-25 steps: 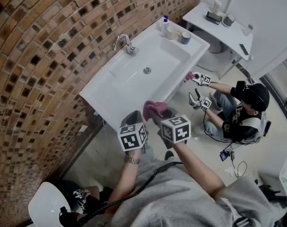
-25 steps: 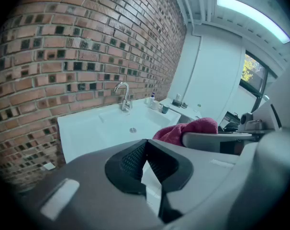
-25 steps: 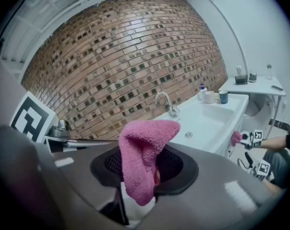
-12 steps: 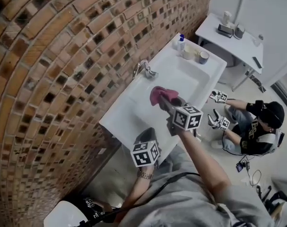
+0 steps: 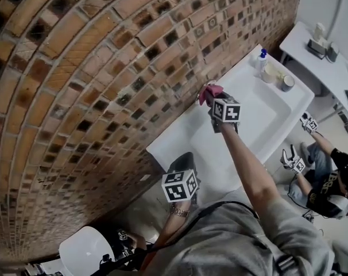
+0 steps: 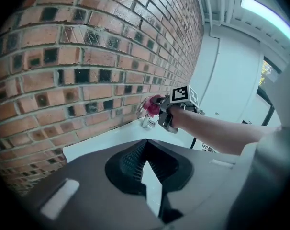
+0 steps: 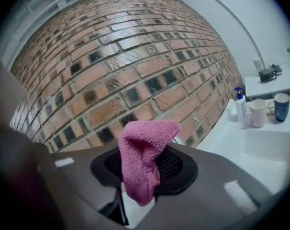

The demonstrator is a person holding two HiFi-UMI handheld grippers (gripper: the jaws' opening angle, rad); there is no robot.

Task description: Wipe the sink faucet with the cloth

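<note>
The right gripper (image 5: 215, 101) clamps a pink cloth (image 5: 209, 90) at the faucet (image 6: 147, 120) on the sink's (image 5: 260, 119) back edge, while the left gripper (image 6: 146, 161), jaws pressed together and empty, hovers near its front edge.

The pink cloth (image 7: 142, 162) hides most of the faucet (image 6: 147, 121), leaving only its base in sight.

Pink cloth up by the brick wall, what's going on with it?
A person holds tongs in each hand. The right tongs are shut on the pink cloth and hold it on top of the faucet at the back of the white sink, so wiping looks under way. The left tongs are shut on nothing, held back near the sink's front edge.
</note>
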